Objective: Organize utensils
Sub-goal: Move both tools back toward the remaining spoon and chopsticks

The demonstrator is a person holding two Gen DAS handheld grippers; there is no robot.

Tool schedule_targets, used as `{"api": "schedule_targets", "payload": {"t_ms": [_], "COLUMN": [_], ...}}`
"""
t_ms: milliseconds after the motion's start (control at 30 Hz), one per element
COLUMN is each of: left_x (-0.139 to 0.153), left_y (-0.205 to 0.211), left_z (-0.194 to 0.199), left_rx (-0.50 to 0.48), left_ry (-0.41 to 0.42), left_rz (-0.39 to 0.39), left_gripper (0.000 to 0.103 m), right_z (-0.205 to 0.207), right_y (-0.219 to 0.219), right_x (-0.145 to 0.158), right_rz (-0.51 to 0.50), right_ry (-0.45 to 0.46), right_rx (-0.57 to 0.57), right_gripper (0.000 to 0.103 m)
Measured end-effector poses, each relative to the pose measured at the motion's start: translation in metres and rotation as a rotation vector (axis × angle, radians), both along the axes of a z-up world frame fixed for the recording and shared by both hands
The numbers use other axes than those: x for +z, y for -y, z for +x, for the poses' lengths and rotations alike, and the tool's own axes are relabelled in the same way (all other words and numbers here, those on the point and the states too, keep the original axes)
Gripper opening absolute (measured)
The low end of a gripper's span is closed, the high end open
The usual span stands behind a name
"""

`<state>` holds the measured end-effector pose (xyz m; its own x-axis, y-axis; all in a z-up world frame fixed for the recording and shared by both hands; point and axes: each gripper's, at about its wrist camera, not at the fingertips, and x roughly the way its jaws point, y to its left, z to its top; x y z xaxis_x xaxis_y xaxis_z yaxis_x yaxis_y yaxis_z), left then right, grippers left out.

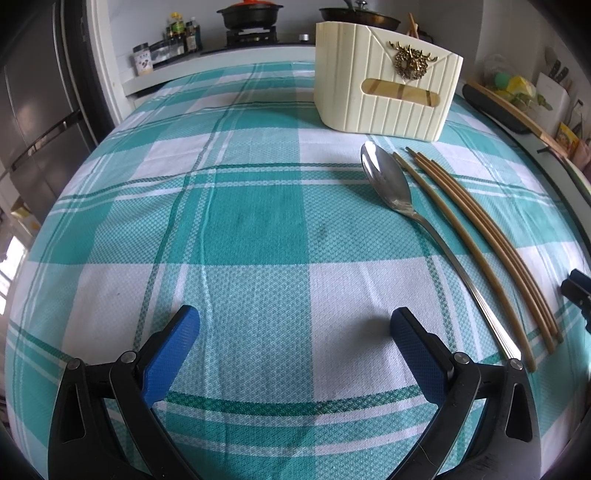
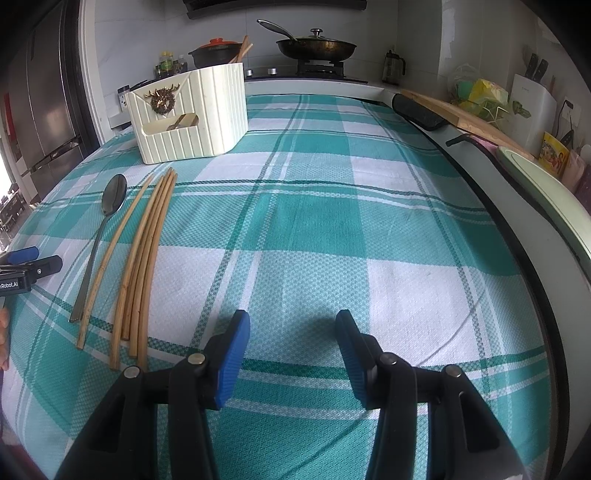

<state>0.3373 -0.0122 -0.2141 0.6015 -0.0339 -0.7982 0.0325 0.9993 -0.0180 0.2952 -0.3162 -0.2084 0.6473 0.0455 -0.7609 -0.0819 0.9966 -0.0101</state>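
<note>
A metal spoon [image 1: 388, 182] lies on the teal checked tablecloth [image 1: 240, 221], with several wooden chopsticks [image 1: 480, 229] beside it on its right. Behind them stands a cream ribbed utensil holder [image 1: 384, 81] with a brass emblem. My left gripper [image 1: 295, 332] is open and empty, left of the spoon handle. In the right wrist view the spoon [image 2: 110, 199], chopsticks [image 2: 144, 251] and holder [image 2: 188, 114] sit at the left. My right gripper [image 2: 291, 332] is open and empty, right of the chopsticks. The left gripper [image 2: 26, 264] shows at the left edge.
A stove with a pot [image 1: 249, 14] and a pan [image 2: 316, 46] stands behind the table. A fridge [image 1: 33, 96] is at the far left. A cutting board [image 2: 461, 114], a knife block [image 2: 532, 107] and a pale green tray [image 2: 546, 195] line the right counter.
</note>
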Motion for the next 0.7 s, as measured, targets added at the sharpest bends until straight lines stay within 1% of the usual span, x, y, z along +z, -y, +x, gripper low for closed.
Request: {"api": "schedule_targets", "payload": {"t_ms": [133,200,300,433,467,533,633,700], "left_x": [0.004,0.01,0.02,0.026,0.026,0.021,0.009,0.005], "left_y": [-0.001,0.002,0.014,0.037,0.041,0.05,0.054,0.052], "left_z": [0.0,0.0,0.005,0.024,0.029,0.039,0.047,0.046], "left_rx": [0.031,0.041,0.019,0.005,0.008,0.025,0.046,0.046], "left_ry": [0.006,0.021,0.022,0.018,0.018,0.012,-0.025,-0.029], "left_rz": [-0.001,-0.03,-0.071,-0.104,-0.095,-0.053,-0.015,-0.043], "left_gripper": [0.102,0.102,0.102,0.102,0.102,0.102,0.102,0.103], "right_z": [0.0,0.0,0.0,0.0,0.0,0.0,0.0,0.0], "right_y": [0.0,0.0,0.0,0.0,0.0,0.0,0.0,0.0], "right_x": [0.0,0.0,0.0,0.0,0.0,0.0,0.0,0.0], "right_rz": [0.0,0.0,0.0,0.0,0.001,0.001,0.001,0.0], "right_ry": [0.0,0.0,0.0,0.0,0.0,0.0,0.0,0.0], "right_rx": [0.0,0.0,0.0,0.0,0.0,0.0,0.0,0.001], "right_gripper": [0.049,0.049,0.049,0.049,0.049,0.049,0.049,0.049]}}
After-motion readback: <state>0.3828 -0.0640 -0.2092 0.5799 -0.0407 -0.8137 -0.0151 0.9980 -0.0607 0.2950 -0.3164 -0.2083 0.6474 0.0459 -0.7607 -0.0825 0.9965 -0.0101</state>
